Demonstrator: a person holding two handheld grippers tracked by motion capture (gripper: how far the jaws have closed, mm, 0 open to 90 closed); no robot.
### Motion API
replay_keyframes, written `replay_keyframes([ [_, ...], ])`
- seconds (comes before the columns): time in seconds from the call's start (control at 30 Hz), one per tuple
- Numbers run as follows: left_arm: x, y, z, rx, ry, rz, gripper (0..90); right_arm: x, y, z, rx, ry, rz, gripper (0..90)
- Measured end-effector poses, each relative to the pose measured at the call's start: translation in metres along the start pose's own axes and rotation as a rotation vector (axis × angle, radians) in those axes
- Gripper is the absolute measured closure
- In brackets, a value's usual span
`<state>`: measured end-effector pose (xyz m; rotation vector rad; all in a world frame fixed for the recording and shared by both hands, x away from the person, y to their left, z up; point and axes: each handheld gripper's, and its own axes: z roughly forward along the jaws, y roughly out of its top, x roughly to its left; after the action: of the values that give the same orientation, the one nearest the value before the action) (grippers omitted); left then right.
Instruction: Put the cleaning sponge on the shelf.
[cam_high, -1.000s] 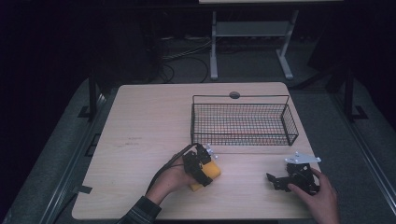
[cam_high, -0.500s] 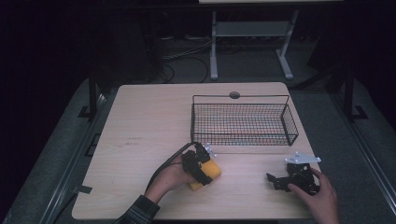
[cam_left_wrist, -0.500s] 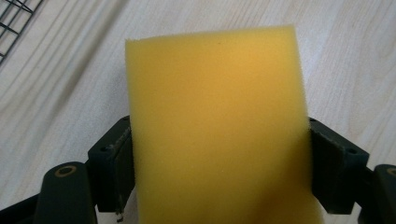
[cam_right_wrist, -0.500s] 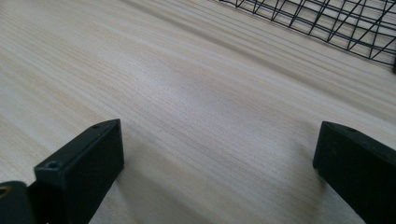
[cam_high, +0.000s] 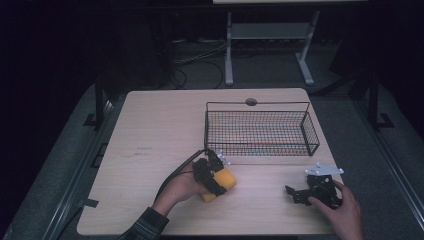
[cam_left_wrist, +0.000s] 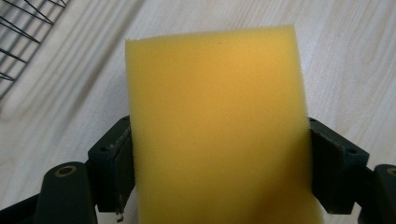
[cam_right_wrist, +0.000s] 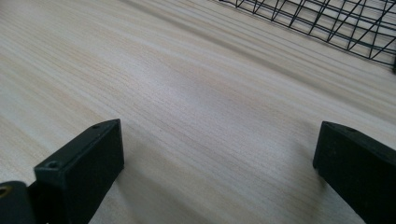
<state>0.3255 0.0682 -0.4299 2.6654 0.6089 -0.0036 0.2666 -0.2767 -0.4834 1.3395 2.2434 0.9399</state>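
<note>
One yellow sponge (cam_left_wrist: 217, 126) is sitting between the jaws of the left gripper (cam_high: 214, 176), lower centre of the high view, just in front of the wire basket (cam_high: 310, 129). The jaws are pressing its two sides; it is probably light, soft and compressible, so a mid-body hold looks sensible. Its underside is staying hidden. At lower right, the right gripper (cam_high: 311, 190) is resting wide apart and empty on the table (cam_high: 150, 130).

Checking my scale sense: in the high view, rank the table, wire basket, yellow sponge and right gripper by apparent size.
1. table
2. wire basket
3. right gripper and yellow sponge: too alike to rank, since the left gripper partly covers the sponge.
</note>
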Motion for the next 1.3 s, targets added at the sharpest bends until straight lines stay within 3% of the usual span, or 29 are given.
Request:
replay_keyframes([
  [0.83, 0.009, 0.019, -0.029, -0.037, -0.013, 0.024, 21.3, 0.000, 0.000, 0.000, 0.000, 0.002, -0.001, 1.3],
  [1.3, 0.018, 0.035, -0.047, -0.046, 0.000, 0.042, 21.4, 0.000, 0.000, 0.000, 0.000, 0.000, -0.002, 1.2],
])
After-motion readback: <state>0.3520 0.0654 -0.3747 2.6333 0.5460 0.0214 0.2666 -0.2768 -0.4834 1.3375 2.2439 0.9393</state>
